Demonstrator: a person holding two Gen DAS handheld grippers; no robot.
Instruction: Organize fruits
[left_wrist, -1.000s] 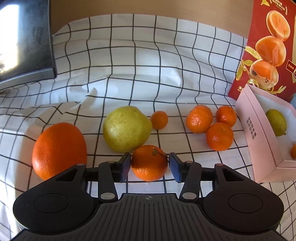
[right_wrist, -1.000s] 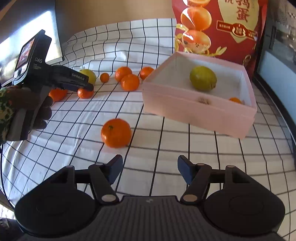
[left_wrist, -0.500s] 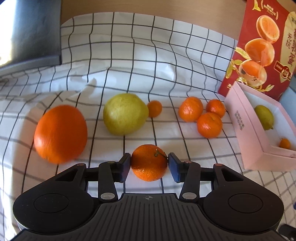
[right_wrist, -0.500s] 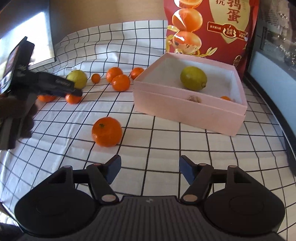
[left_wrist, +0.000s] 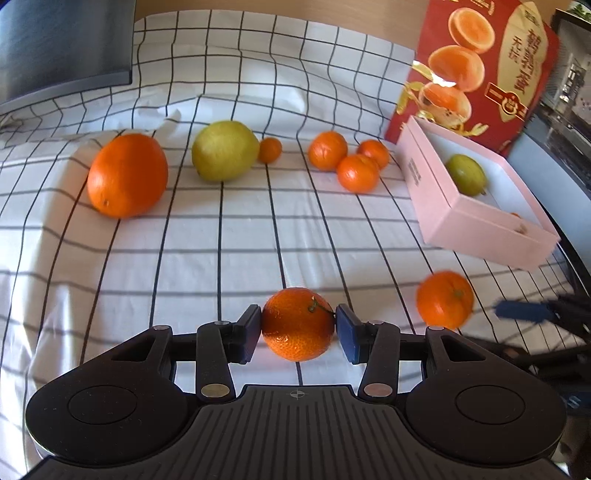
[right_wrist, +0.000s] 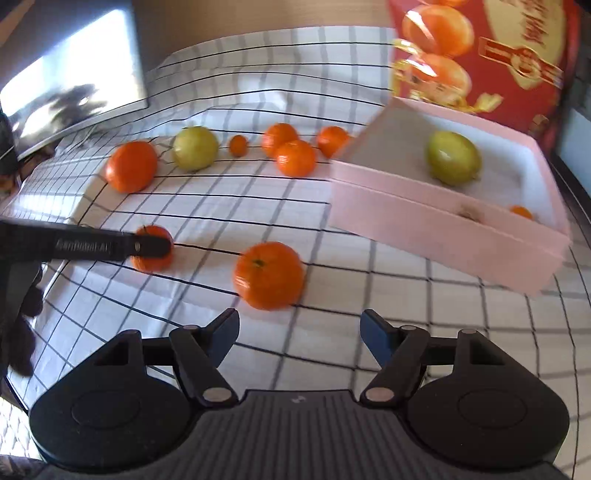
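a stemmed mandarin (left_wrist: 298, 324) is clamped by the left gripper (left_wrist: 298, 325) and has been carried off the fruit row toward the pink box (left_wrist: 476, 236). the right gripper (right_wrist: 300, 332), empty, has just been opening, near a loose mandarin (right_wrist: 269, 275) beside the box.

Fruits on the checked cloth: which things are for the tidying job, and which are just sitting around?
For the job:
- tangerine in the left hand-held gripper
- loose tangerine
- big orange
- yellow-green fruit
- pink box

Just sitting around:
- red bag
- dark screen
- checked cloth
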